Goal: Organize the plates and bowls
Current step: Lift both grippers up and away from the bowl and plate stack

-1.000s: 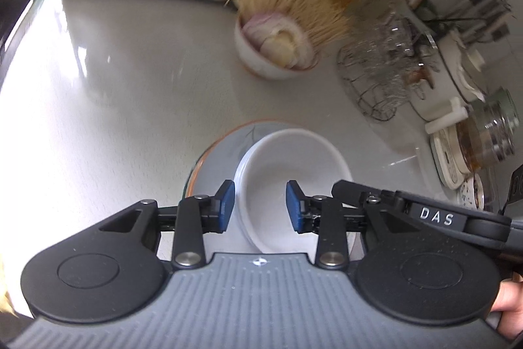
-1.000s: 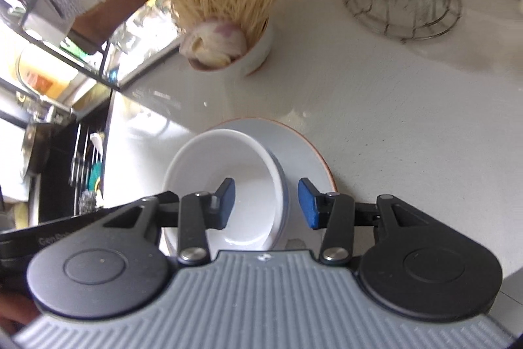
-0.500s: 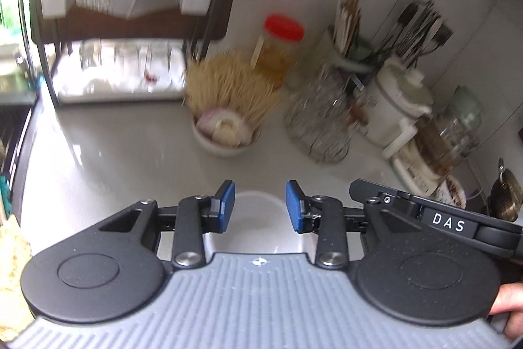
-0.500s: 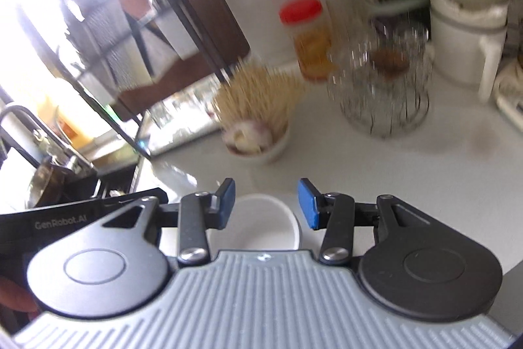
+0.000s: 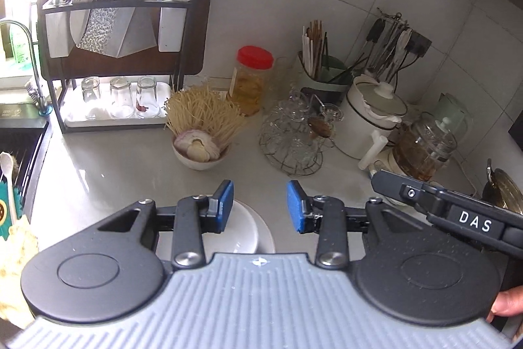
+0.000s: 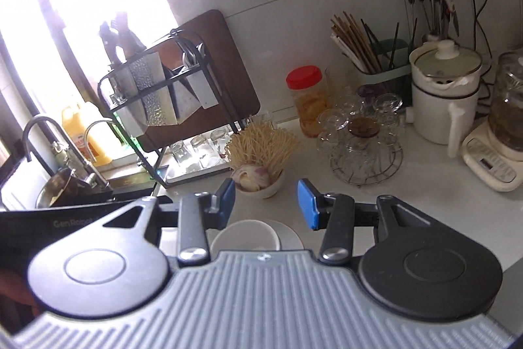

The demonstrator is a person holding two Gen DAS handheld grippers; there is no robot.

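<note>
In the left wrist view the left gripper (image 5: 260, 205) hangs above the worktop (image 5: 124, 165) with its blue-padded jaws spread wide and nothing between them. Just below the left pad sits the white bowl (image 5: 240, 228) on a plate (image 5: 266, 237), both near the front edge of the worktop and partly hidden by the gripper body. Farther back stands a small bowl of noodles and garlic (image 5: 201, 141), with a wire glass rack (image 5: 292, 136) to its right and a red-lidded jar (image 5: 250, 79) behind. A black dish rack (image 5: 121, 31) stands at the back left corner. In the right wrist view the right gripper (image 6: 266, 201) is likewise wide and holds nothing. The white bowl (image 6: 245, 234) on its plate (image 6: 291, 236) lies beneath it, close to the front edge. The noodle bowl (image 6: 261, 167) sits just beyond the jaws, and a white pot (image 6: 444, 94) stands at the back right.
</note>
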